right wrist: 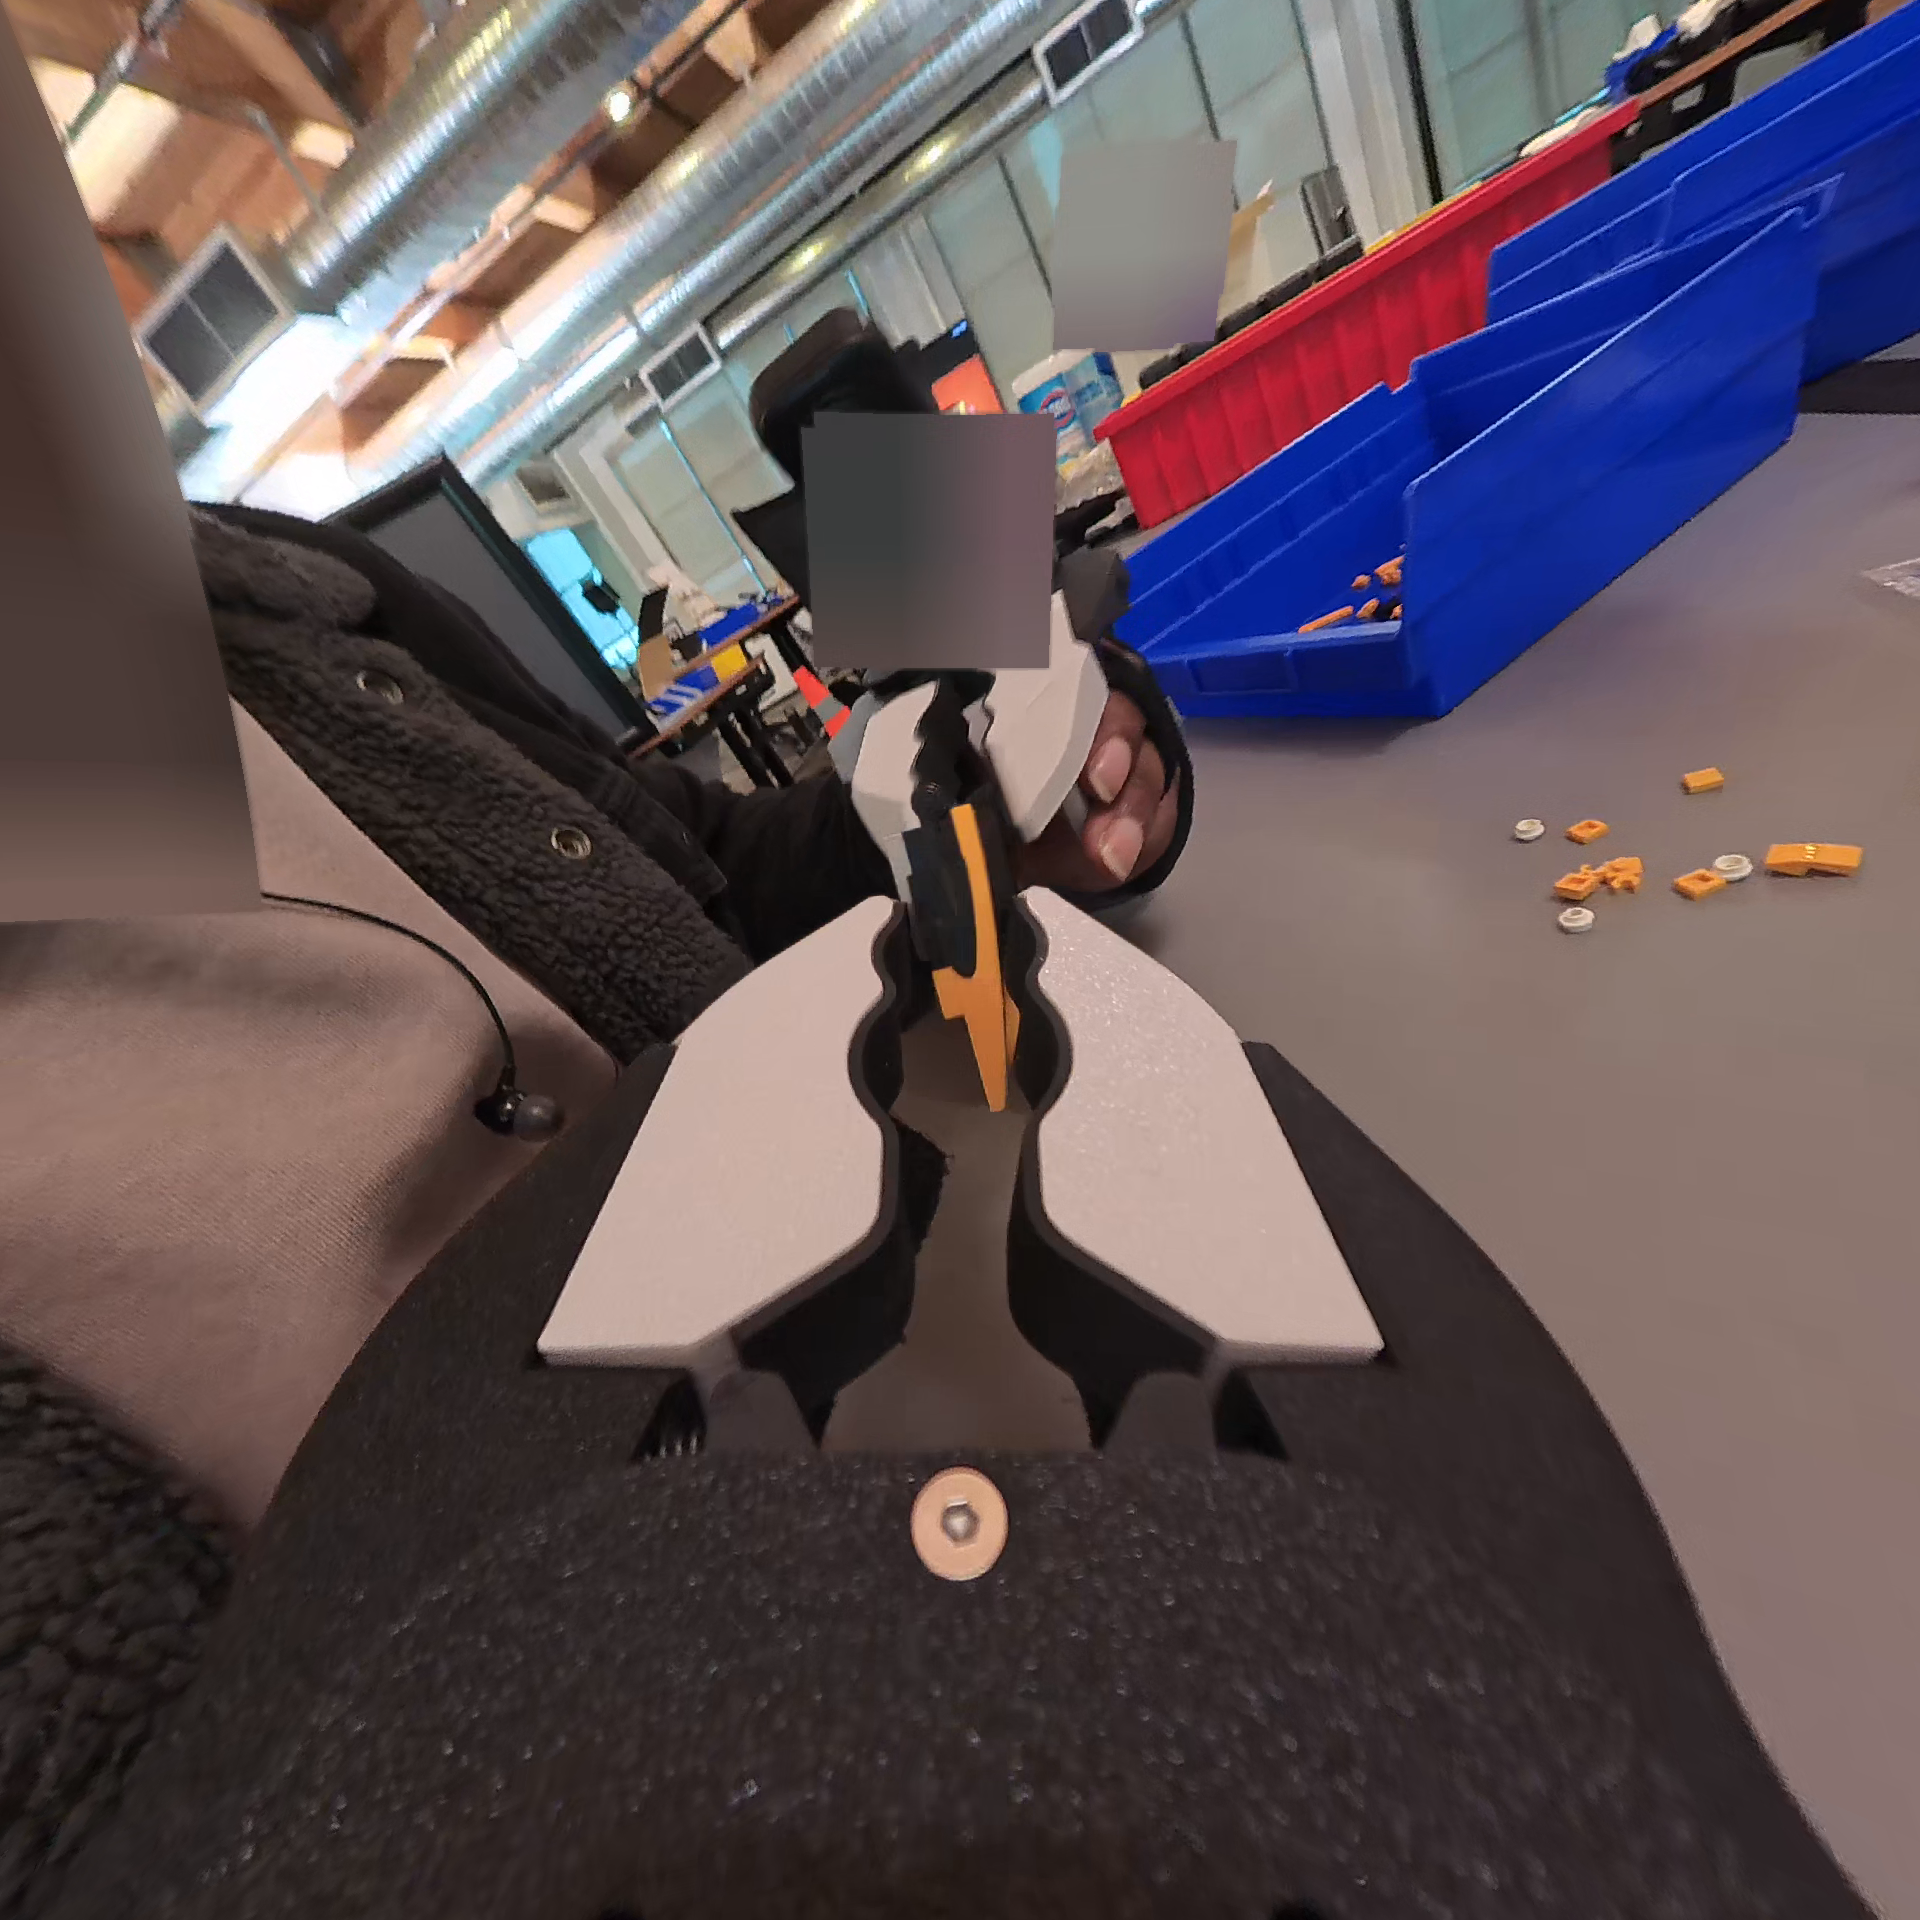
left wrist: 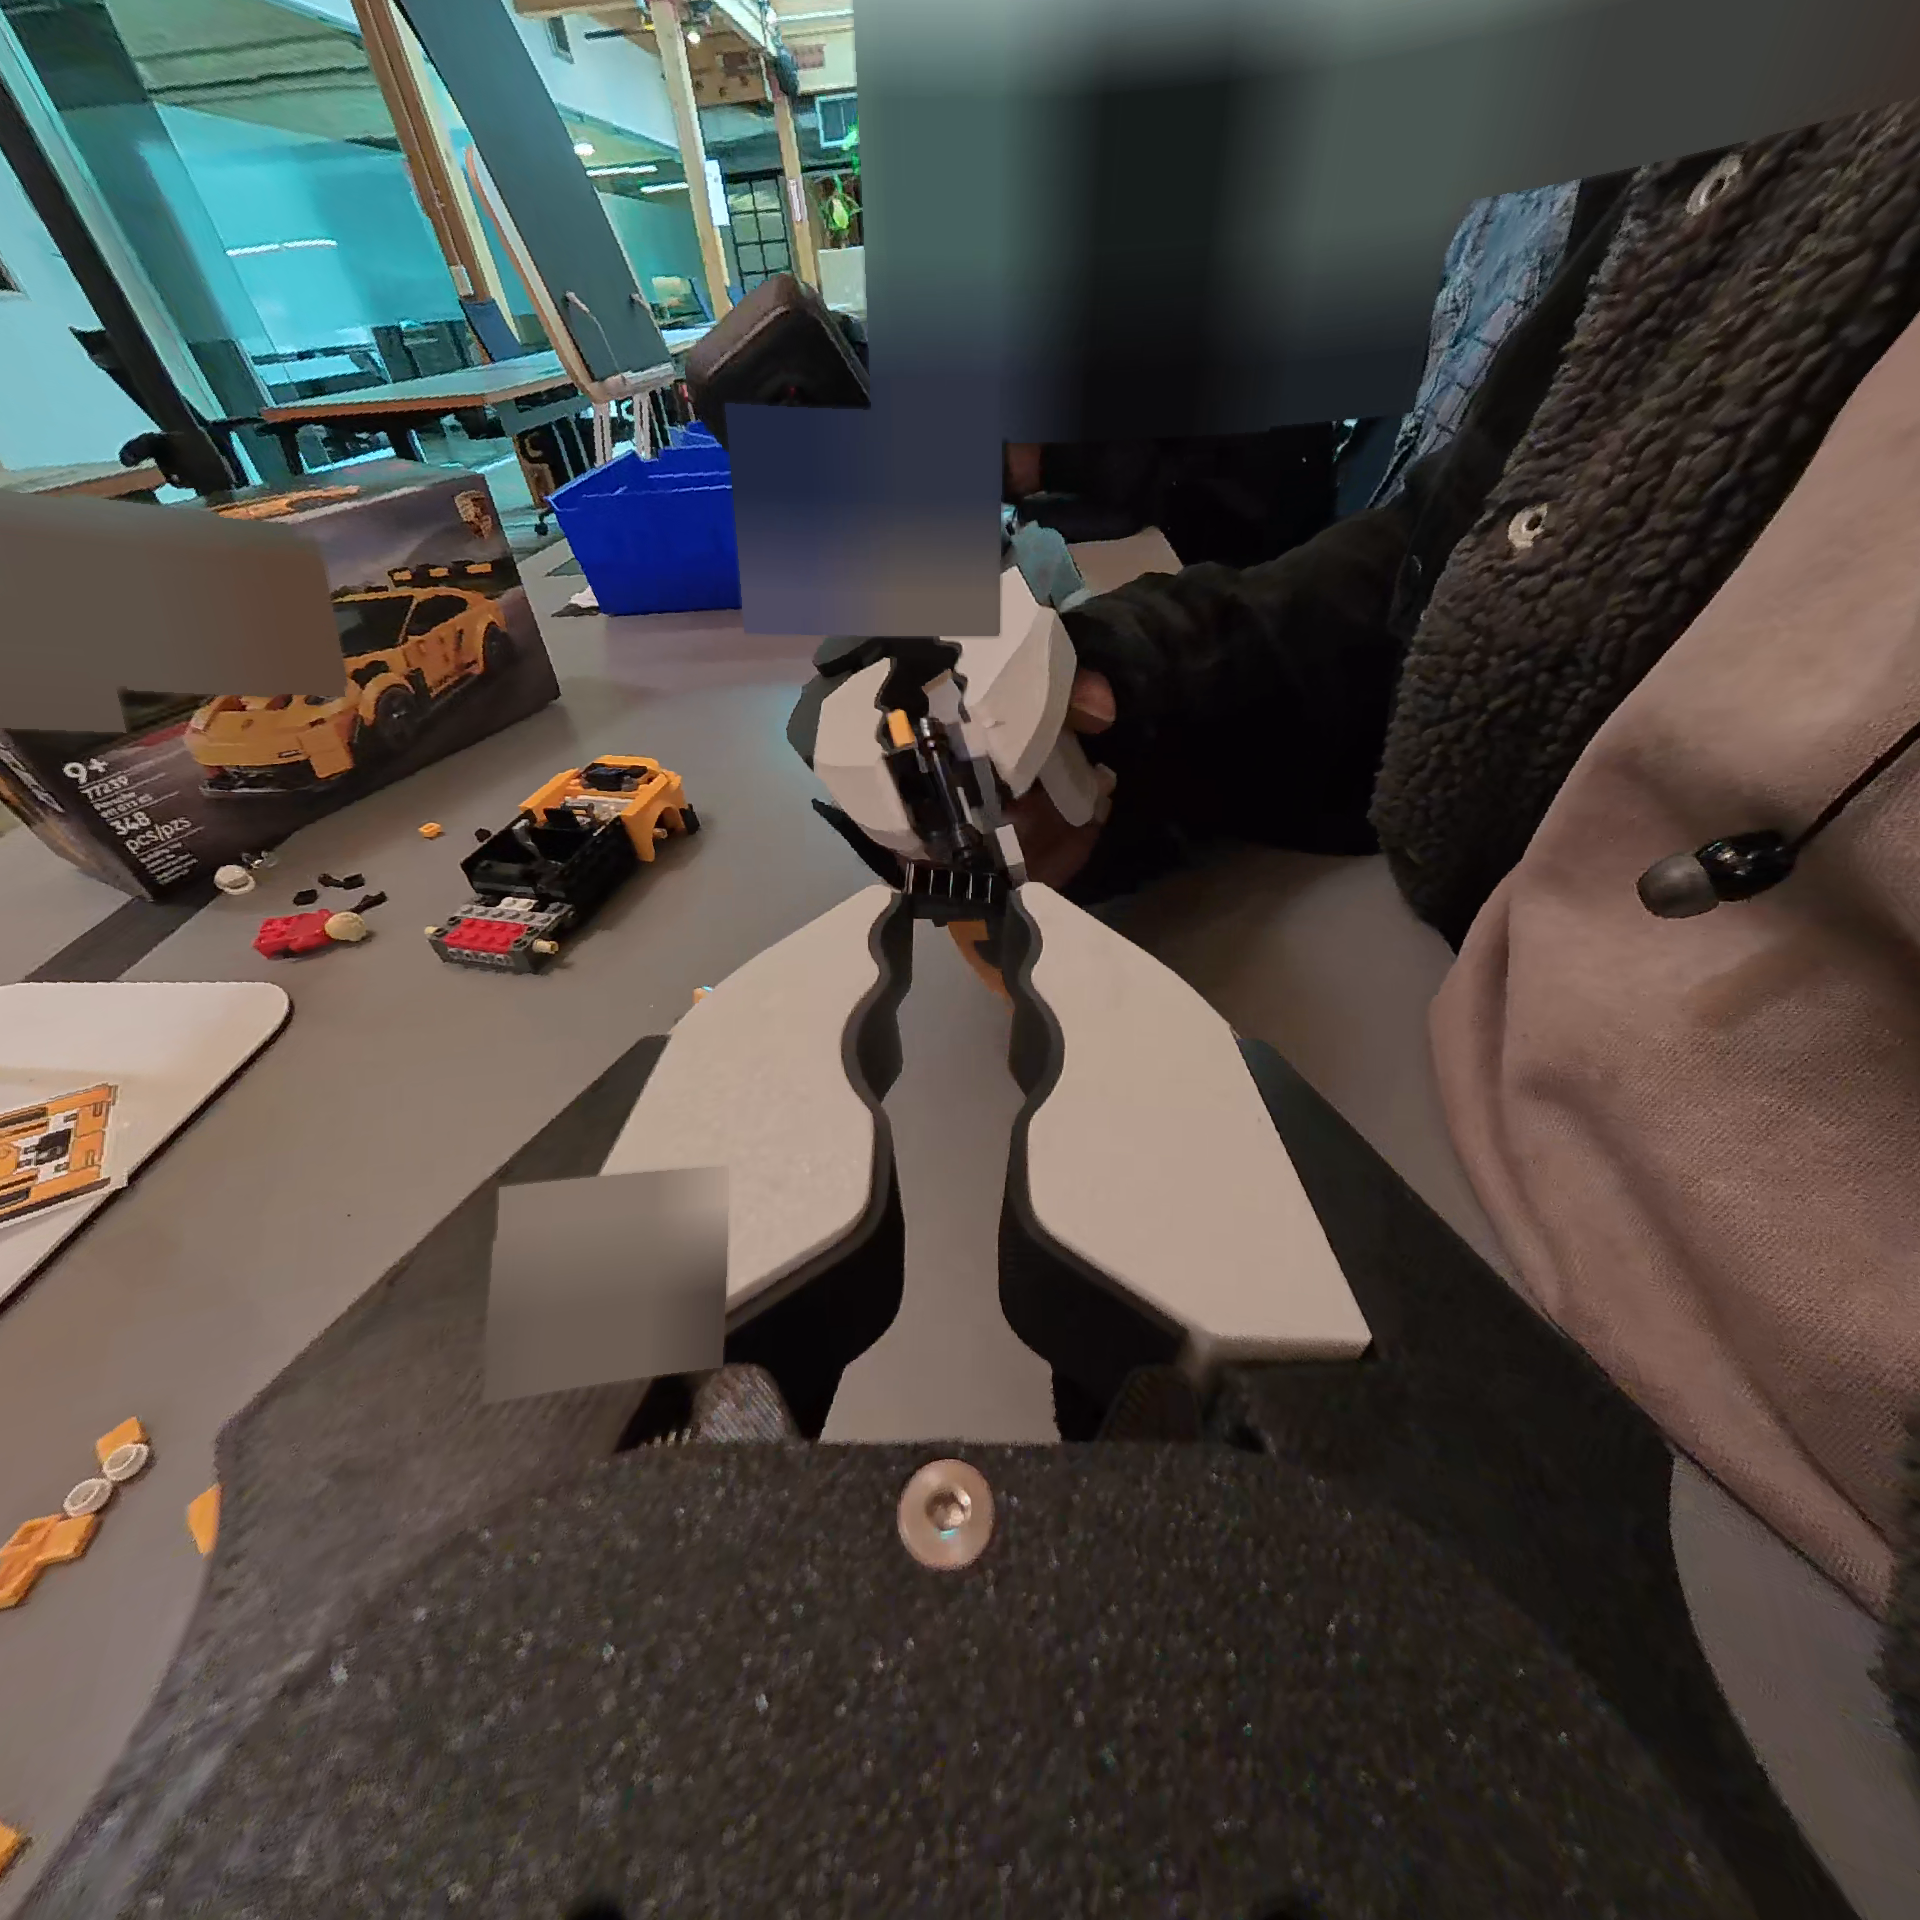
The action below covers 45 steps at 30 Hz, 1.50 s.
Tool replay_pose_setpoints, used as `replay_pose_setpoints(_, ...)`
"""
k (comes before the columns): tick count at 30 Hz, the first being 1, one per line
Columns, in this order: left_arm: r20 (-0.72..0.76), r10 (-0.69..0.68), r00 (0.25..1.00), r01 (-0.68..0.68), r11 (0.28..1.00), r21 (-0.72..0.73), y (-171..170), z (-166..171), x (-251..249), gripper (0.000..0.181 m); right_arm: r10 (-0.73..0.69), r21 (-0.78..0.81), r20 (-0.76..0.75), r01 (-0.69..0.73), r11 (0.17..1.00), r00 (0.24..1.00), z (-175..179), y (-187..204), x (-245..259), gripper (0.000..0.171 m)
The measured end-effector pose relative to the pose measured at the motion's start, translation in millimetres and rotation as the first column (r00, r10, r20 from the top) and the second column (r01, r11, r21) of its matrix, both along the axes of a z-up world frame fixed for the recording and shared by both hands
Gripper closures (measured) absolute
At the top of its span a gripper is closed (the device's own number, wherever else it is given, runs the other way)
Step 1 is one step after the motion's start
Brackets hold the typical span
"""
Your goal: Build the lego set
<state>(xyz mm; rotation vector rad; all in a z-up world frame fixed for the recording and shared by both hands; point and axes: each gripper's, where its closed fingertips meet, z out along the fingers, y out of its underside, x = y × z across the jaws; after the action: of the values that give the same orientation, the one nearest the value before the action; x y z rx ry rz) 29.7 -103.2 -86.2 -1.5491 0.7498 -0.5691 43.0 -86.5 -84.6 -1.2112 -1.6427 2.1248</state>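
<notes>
A small black and orange sub-assembly [left wrist: 951, 883] is held up above the grey surface [left wrist: 644, 1039], between the two tools, which face each other tip to tip. The left tool [left wrist: 956, 914] is nearly closed, its tips pinched on the black ribbed end of the piece, with an orange part showing just below. In the right wrist view the right tool [right wrist: 961, 935] is likewise narrowed around the same piece, whose curved orange panel [right wrist: 977, 997] runs down between its fingers; whether both pads press on it cannot be told. The half-built car [left wrist: 566, 862] rests well apart on the surface, near the set's box [left wrist: 312, 675], with loose red and black parts [left wrist: 312, 925] beside it. Further orange and white pieces [right wrist: 1683, 862] lie scattered near a blue bin [right wrist: 1507, 540]. The main risk is judged to be slippage: the grip is taken on thin edges, so a twist or uneven squeeze could pop the panel free or split the assembly. If one tool were released before the other is secure, the piece could fall and scatter among the loose parts.
</notes>
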Motion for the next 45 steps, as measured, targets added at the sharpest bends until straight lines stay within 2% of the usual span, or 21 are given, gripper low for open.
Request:
replay_pose_setpoints(19, 0.257, 0.003, 0.967, 0.022, 0.996, -0.091, 7.6, 11.8, -3.3, 0.165, -0.111, 0.015, -0.09, 0.113, 0.993, 0.99, 12.1, 13.8, -3.3, 0.154)
replay_pose_setpoints(38, 0.182, 0.216, 0.959, -0.203, 0.975, -0.086, 31.4, 3.8, -13.2, 0.165, -0.308, -0.026, -0.056, 0.307, 0.951, 0.95, 11.4, 35.3, -17.5, 0.154)
replay_pose_setpoints(45, 0.189, 0.242, 0.952, -0.228, 0.969, -0.09, 35.5, 2.9, -11.3, 0.165, -0.314, -0.027, -0.058, 0.313, 0.949, 0.948, 10.9, 38.7, -16.3, 0.154)
